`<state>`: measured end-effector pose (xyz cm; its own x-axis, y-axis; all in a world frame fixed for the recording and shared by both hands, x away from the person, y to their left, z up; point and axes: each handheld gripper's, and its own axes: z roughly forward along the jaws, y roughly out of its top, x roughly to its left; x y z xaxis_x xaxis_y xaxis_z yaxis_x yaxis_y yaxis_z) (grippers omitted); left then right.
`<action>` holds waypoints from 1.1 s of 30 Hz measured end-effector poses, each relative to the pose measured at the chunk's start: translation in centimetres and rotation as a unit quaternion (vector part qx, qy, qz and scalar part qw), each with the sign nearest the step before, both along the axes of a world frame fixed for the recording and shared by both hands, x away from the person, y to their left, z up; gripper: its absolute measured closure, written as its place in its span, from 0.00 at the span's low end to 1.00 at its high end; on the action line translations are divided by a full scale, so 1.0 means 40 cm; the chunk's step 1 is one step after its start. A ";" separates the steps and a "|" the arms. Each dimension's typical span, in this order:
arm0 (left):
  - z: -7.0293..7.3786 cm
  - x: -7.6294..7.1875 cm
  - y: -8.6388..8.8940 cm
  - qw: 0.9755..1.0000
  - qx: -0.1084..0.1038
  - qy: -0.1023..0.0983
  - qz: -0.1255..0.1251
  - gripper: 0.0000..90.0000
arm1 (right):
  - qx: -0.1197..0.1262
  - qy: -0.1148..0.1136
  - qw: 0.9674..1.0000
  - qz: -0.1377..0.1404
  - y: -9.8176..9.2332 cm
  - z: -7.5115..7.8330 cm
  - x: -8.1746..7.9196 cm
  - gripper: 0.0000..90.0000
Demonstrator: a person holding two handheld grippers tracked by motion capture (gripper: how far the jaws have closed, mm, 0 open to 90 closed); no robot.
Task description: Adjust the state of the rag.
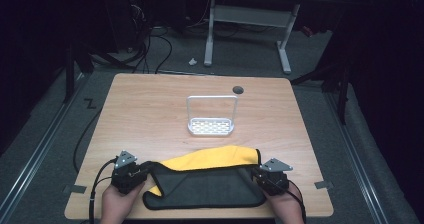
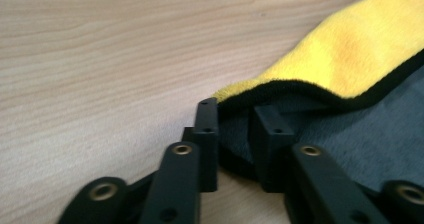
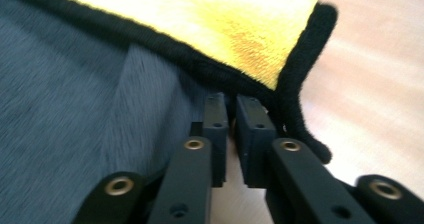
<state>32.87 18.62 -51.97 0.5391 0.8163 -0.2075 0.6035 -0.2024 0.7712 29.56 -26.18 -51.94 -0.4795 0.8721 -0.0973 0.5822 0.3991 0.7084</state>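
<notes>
Fuzzy cloth (image 1: 210, 176), yellow one side, grey the other, black piped hem, lay half-folded at the near edge of the wood-grain tabletop (image 1: 150, 114). Your left tongs (image 1: 131, 176) gripped its left hem; right tongs (image 1: 267, 178) were clenched on its right corner.

Light wood table (image 1: 150, 109), round grommet hole (image 1: 238, 90) near far edge. White wire rack (image 1: 211, 116) at centre. Yellow-grey cloth (image 1: 210, 176) along near edge.

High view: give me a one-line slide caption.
Both grippers, left and right, pinch opposite ends of a yellow-and-grey cloth on a wooden table, near a white rack.
</notes>
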 end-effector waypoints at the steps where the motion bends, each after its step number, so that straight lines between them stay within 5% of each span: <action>1: 0.004 0.003 -0.001 1.000 0.004 -0.005 -0.001 0.92 | -0.005 -0.008 1.000 0.000 0.001 0.006 0.007 1.00; 9: 0.014 0.065 0.003 1.000 0.005 0.000 0.006 0.94 | -0.015 -0.038 0.999 -0.016 0.008 0.037 0.101 1.00; 19: 0.000 0.210 0.028 0.998 0.013 0.038 0.053 0.91 | -0.026 -0.027 0.999 -0.031 0.026 0.045 0.237 1.00; 23: 0.029 0.179 0.033 0.998 0.004 0.010 0.060 0.78 | -0.012 -0.026 0.999 -0.022 0.024 0.049 0.216 1.00; 26: 0.047 0.129 0.011 0.999 -0.005 -0.005 0.035 0.77 | -0.005 -0.018 1.000 -0.013 0.024 0.043 0.192 1.00; 30: 0.016 0.075 -0.033 1.000 0.000 0.018 -0.018 0.77 | -0.010 0.002 1.000 -0.009 0.025 0.012 0.180 1.00; 33: -0.013 0.056 -0.054 0.999 0.033 0.028 -0.032 0.77 | -0.013 0.005 1.000 -0.008 0.023 -0.011 0.171 1.00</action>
<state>35.12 16.47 -52.50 0.5803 0.7931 -0.1848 0.6286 -0.2920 0.7208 36.42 -25.24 -52.37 -0.4659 0.8774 -0.1149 0.5966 0.4073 0.6915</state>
